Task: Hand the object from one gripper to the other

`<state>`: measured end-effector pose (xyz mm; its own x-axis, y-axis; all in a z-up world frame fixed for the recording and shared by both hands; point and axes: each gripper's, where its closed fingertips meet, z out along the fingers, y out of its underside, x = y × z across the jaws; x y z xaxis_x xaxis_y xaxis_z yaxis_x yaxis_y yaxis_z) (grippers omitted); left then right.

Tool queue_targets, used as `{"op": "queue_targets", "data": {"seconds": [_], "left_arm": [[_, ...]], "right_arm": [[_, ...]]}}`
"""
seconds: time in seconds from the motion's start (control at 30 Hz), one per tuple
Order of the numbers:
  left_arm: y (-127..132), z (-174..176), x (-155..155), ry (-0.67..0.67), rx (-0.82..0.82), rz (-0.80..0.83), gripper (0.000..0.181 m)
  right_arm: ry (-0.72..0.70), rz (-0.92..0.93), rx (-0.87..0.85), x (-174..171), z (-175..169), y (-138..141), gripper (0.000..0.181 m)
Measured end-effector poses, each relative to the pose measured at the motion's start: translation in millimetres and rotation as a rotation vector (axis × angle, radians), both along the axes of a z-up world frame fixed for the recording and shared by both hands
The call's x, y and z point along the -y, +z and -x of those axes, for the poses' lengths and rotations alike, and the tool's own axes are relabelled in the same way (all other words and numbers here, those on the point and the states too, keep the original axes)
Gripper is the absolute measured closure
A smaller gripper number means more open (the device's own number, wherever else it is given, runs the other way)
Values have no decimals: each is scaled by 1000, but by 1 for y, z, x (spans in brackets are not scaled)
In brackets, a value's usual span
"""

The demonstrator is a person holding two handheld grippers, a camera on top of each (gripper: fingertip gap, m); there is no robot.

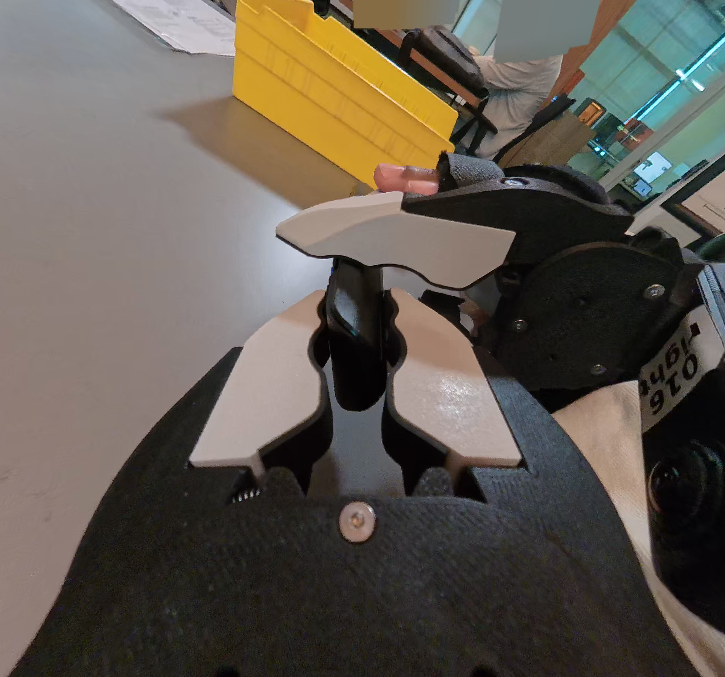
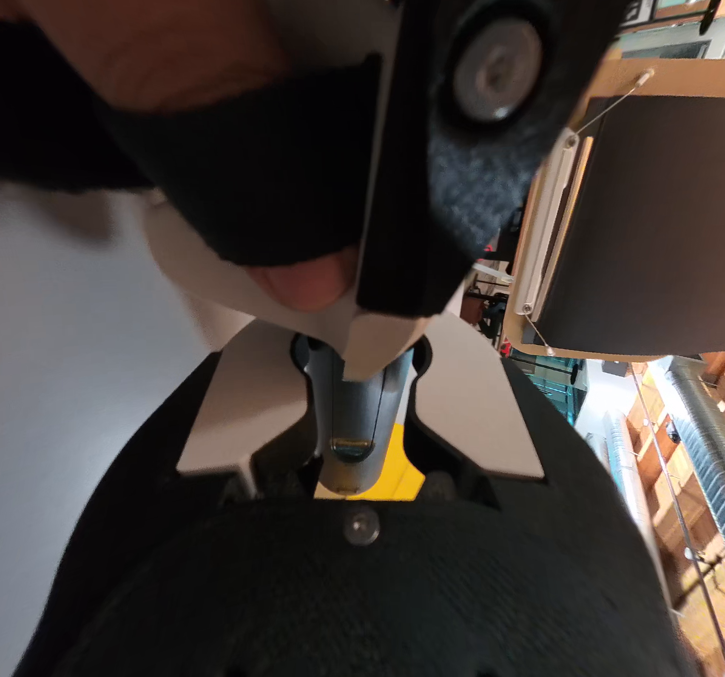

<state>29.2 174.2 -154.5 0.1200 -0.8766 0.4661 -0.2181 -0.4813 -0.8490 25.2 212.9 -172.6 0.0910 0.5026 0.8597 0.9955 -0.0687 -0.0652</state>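
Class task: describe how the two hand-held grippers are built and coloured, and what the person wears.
Each hand-held gripper has a rounded, textured black body, pale grey wavy-edged fingers and a silver screw. The right one carries a white label strip. The person wears black fingerless gloves and a cream sleeve.

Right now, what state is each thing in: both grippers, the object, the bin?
Left gripper: jaws shut on the black object.
Right gripper: jaws around the same object, apparently gripping.
Black object: held off the table, between both grippers.
Yellow bin: on the table, untouched.

Glossy black object (plastic, smooth); matt fingers.
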Motion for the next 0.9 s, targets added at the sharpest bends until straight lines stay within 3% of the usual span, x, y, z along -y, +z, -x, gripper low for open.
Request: {"op": "queue_targets", "data": {"seconds": [0.23, 0.4, 0.53, 0.7, 0.77, 0.9], "left_arm": [[7, 17, -23, 47, 87, 49, 156], [20, 44, -56, 97, 286, 206, 157], [31, 65, -75, 105, 449, 296, 157], [38, 72, -72, 14, 466, 197, 157], [39, 72, -70, -10, 454, 171, 157], [39, 68, -64, -51, 463, 185, 157]], "right_arm": [[-12, 46, -225, -8, -11, 21, 96], [35, -1, -468, -24, -31, 49, 86], [66, 179, -994, -31, -38, 53, 84], [108, 533, -1772, -32, -52, 64, 98], [144, 665, -1855, -27, -50, 59, 105], [219, 771, -1805, -13, -28, 52, 113]]}}
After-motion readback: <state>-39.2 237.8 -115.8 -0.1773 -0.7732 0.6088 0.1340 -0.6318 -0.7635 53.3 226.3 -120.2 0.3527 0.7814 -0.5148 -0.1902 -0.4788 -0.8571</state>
